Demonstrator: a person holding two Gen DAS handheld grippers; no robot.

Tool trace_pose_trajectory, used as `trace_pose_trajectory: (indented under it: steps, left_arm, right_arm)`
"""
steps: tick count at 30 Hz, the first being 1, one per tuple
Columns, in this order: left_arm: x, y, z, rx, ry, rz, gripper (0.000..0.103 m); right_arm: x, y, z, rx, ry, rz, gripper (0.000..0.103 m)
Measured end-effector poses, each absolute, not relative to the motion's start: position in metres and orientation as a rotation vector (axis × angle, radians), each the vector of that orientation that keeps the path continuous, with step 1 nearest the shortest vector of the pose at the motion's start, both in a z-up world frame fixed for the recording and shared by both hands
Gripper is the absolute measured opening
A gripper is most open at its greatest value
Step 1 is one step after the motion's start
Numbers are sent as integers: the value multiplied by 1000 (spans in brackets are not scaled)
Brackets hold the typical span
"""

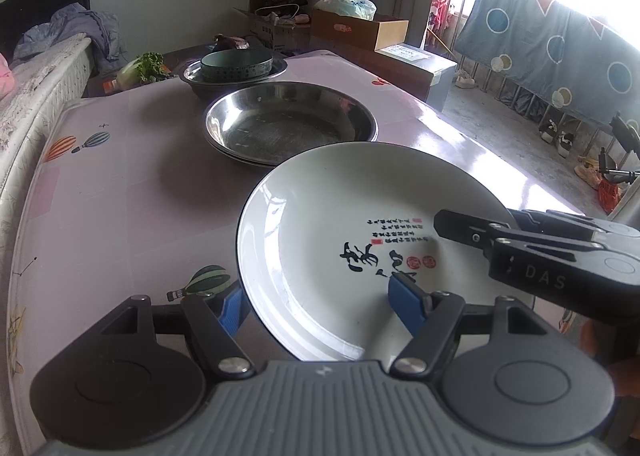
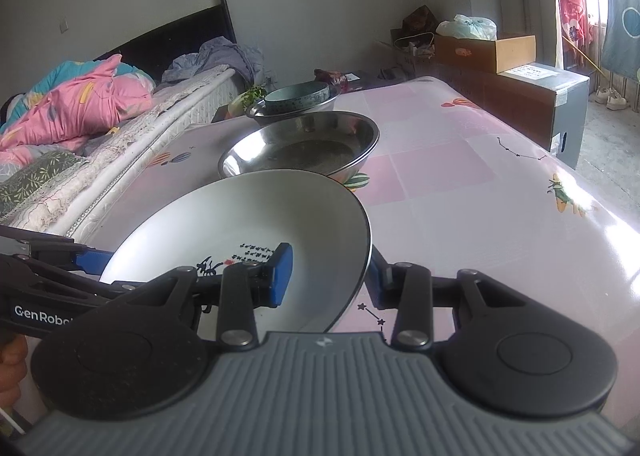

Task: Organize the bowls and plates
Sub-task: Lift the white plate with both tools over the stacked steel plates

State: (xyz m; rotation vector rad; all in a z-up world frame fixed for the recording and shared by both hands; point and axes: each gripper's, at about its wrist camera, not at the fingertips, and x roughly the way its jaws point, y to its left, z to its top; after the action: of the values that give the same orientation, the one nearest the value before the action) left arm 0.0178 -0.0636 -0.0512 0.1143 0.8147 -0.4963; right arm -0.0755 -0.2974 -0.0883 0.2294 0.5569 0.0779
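Observation:
A white plate (image 1: pixel 340 232) with black calligraphy is tilted above the table, also in the right wrist view (image 2: pixel 256 216). My left gripper (image 1: pixel 320 306) has one blue pad inside the plate and one outside its left rim. My right gripper (image 2: pixel 332 276) straddles the plate's right rim the same way, and it shows in the left wrist view (image 1: pixel 472 232). Both look closed on the rim. Behind the plate sit stacked steel basins (image 1: pixel 292 122) (image 2: pixel 304 144). Farther back a teal bowl (image 1: pixel 236 64) (image 2: pixel 298 96) sits in another steel basin (image 1: pixel 192 76).
The table (image 1: pixel 120 196) has a pink balloon-print cover. A bed (image 2: pixel 80 116) runs along its left side. Vegetables (image 1: pixel 144 68) lie beyond the far edge. Cardboard boxes (image 1: pixel 360 28) stand behind, and a drying rack with cloth (image 1: pixel 540 44) at the right.

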Motion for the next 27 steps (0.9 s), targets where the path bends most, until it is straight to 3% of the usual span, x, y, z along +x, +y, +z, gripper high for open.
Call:
trace_pose_trajectory:
  steps: [17,27]
  left_arm:
    - [88,-75,-17,83,731,-461,73]
    - [158,-89,-28,76,777,-441,73]
  right_arm:
    - [3,-311,-53,225,469,88,38]
    - [89,-328,-64,280,549,85,37]
